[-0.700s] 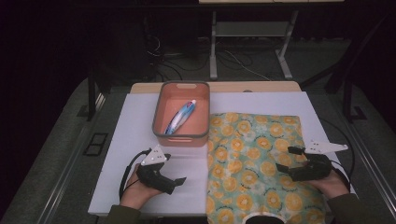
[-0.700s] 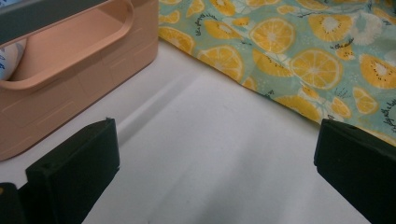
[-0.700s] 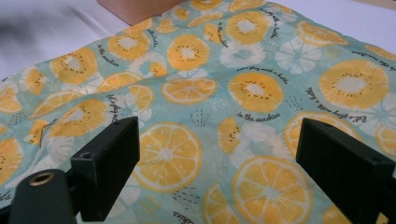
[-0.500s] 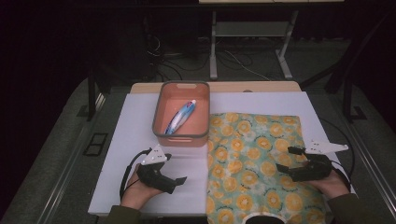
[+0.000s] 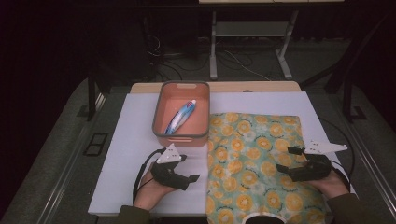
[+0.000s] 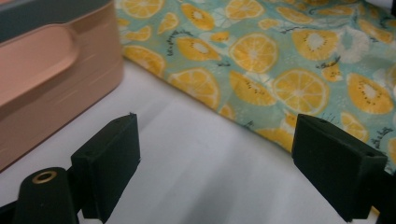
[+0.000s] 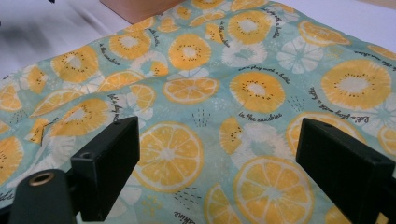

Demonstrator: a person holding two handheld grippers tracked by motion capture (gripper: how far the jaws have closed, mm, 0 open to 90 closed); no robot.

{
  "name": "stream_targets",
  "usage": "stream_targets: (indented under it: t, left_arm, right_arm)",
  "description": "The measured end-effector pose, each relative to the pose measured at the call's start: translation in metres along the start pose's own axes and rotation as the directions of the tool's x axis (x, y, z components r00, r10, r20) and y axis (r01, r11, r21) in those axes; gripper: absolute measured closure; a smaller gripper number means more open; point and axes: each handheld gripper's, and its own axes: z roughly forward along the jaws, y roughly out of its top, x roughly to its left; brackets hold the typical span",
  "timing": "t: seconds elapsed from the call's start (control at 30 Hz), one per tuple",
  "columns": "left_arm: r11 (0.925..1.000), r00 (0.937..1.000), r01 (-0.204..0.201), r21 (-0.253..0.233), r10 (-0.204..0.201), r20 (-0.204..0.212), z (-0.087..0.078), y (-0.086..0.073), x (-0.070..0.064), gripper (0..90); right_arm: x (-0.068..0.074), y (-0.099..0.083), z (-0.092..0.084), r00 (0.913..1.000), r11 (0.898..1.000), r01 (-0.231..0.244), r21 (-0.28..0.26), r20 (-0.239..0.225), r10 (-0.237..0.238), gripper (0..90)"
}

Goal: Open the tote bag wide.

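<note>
In the high view I have the cloth (image 5: 254,163), printed with orange slices on pale green, spread flat over the lower right part of the white mat (image 5: 130,140). Its left edge runs down the middle of the frame and its upper left corner lies just beside the lower right corner of the bin (image 5: 181,136). That pinkish bin with a grey rim sits at upper centre of the mat, and a blue and white tube (image 5: 180,116) lies tilted inside it.

My left gripper (image 5: 184,173) is at lower left of centre, over bare mat, pointing toward the cloth's left edge and near it but not on it. In the left gripper view its jaws stand wide apart with nothing between them; the white mat fills the gap, the cloth's edge (image 6: 280,70) crosses from upper left down to the right jaw, and the bin's wall (image 6: 51,79) is at upper left.

My right gripper (image 5: 299,163) is at lower right, above the cloth near its right edge. In the right gripper view the jaws are spread wide and empty, with the printed cloth (image 7: 224,88) lying beneath and beyond them. I cannot tell whether the jaws touch the fabric.
</note>
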Motion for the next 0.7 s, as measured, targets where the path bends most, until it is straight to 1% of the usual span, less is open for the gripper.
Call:
stream_targets:
  t: [0.07,0.1,0.33,0.4,0.53,0.6,0.7]
  left_arm:
    - [1.0,1.0,0.002,0.003,-0.002,0.008,0.008,0.001,-0.003,14.6]
    - [1.0,1.0,0.002,0.003,-0.002,0.008,0.008,0.001,-0.003,14.8]
    - [0.9999,0.9992,-0.002,0.012,0.002,0.04,0.025,0.007,-0.011,16.2]
    - [0.9996,0.999,-0.004,0.029,0.003,0.045,0.031,0.008,-0.014,17.1]
    - [0.999,0.9983,0.001,0.045,-0.003,0.058,0.042,0.01,-0.02,18.6]
    - [0.9982,0.998,-0.006,0.06,0.002,0.063,0.048,0.01,-0.021,19.2]
    - [0.9975,0.9977,-0.013,0.069,0.008,0.067,0.055,0.01,-0.024,20.2]
  right_arm:
    - [0.0,0.0,0.0,1.0,1.0,0.0,0.0,-0.001,0.0,13.3]
    - [0.0,0.0,0.0,1.0,1.0,0.002,0.001,-0.001,-0.002,13.3]
    - [0.001,0.0,0.001,1.0,1.0,0.007,0.008,0.003,-0.007,13.3]
    - [0.0,0.0,0.001,1.0,1.0,0.006,0.008,0.004,-0.006,13.3]
    - [0.001,0.0,0.002,0.9999,1.0,0.012,0.009,0.004,-0.012,13.3]
    - [0.001,0.0,0.001,0.9999,1.0,0.009,0.008,0.005,-0.009,13.3]
    - [0.001,0.0,0.001,1.0,1.0,0.009,0.008,0.004,-0.009,13.3]
